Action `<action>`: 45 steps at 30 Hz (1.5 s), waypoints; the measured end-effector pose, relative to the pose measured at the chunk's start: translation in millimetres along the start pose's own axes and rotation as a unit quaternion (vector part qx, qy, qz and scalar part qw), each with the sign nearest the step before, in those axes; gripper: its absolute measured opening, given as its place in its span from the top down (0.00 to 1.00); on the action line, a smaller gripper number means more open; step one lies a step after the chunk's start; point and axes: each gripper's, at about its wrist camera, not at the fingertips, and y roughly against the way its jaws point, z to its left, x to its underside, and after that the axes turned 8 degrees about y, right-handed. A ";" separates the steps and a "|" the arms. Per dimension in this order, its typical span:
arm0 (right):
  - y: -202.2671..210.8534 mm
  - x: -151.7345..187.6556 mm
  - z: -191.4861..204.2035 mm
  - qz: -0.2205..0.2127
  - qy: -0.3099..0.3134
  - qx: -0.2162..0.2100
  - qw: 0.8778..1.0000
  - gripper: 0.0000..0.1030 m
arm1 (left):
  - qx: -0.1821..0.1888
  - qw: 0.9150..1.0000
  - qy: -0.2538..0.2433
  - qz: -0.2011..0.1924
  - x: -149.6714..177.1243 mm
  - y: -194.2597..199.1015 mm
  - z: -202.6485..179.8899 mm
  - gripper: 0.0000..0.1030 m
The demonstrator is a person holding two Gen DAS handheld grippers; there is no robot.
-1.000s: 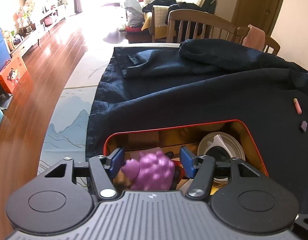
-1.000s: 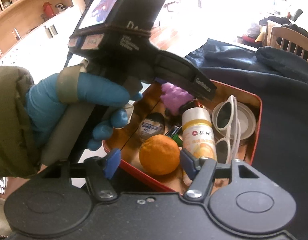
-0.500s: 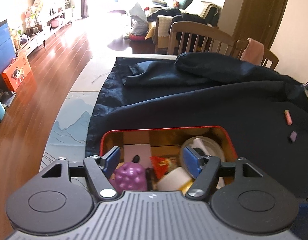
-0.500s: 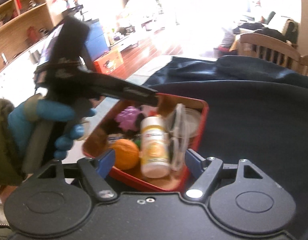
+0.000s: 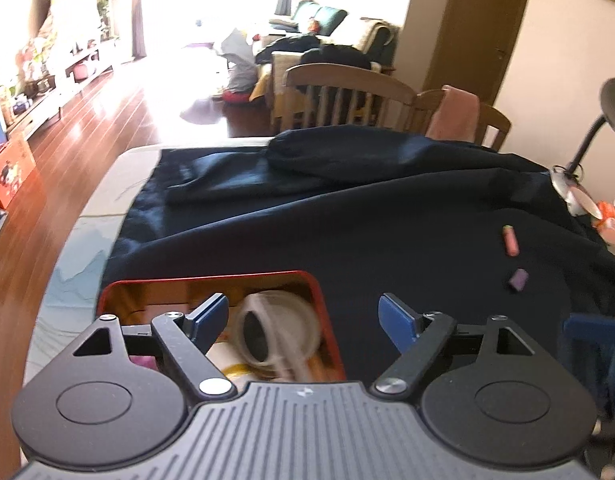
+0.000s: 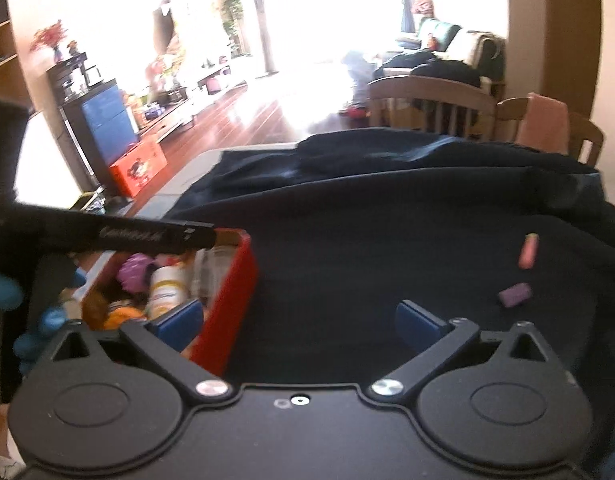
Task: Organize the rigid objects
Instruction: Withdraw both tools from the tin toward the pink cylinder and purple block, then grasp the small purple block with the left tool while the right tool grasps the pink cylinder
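A red tin box [image 5: 211, 277] sits on a dark cloth [image 5: 347, 232] and holds several items: white sunglasses [image 5: 275, 332], a purple bumpy toy [image 6: 136, 271], a white pill bottle [image 6: 165, 292] and an orange [image 6: 121, 316]. The box also shows in the right wrist view [image 6: 237, 280]. My left gripper [image 5: 305, 320] is open and empty above the box's right edge. My right gripper [image 6: 301, 320] is open and empty over the cloth, right of the box. A pink cylinder [image 5: 510, 240] and a small purple block [image 5: 518, 279] lie on the cloth at right, also in the right wrist view as the cylinder [image 6: 527, 251] and the block [image 6: 515, 295].
Wooden chairs [image 5: 347, 96] stand behind the table. A desk lamp [image 5: 587, 136] stands at the far right. A bunched fold of cloth [image 5: 339, 156] lies at the back. The table's left edge [image 5: 83, 224] drops to a wooden floor. The left gripper's body [image 6: 107, 234] reaches over the box.
The left gripper let go of the purple toy into the box, rose and shifted right. The right gripper swung right, from over the box to over the cloth.
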 end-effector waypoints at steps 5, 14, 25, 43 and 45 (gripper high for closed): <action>5.8 2.5 -36.5 -0.004 -0.013 0.019 1.000 0.00 | 0.010 1.000 -0.013 0.000 1.1 -1.7 -34.0 0.19; 13.7 4.3 -99.6 -0.009 -0.024 0.045 0.999 0.00 | 0.029 0.999 -0.042 -0.001 5.8 -14.4 -97.6 0.19; 9.9 12.3 -169.3 0.001 -0.035 0.064 0.997 0.00 | 0.058 0.995 -0.082 0.002 4.8 -42.9 -178.0 0.19; -35.5 10.4 -246.2 0.033 -0.057 0.062 0.996 0.00 | 0.050 0.990 -0.123 0.038 19.4 -120.9 -244.0 0.19; -43.8 8.8 -249.9 0.036 -0.057 0.058 0.996 0.00 | 0.049 0.989 -0.131 0.038 21.7 -127.9 -249.2 0.19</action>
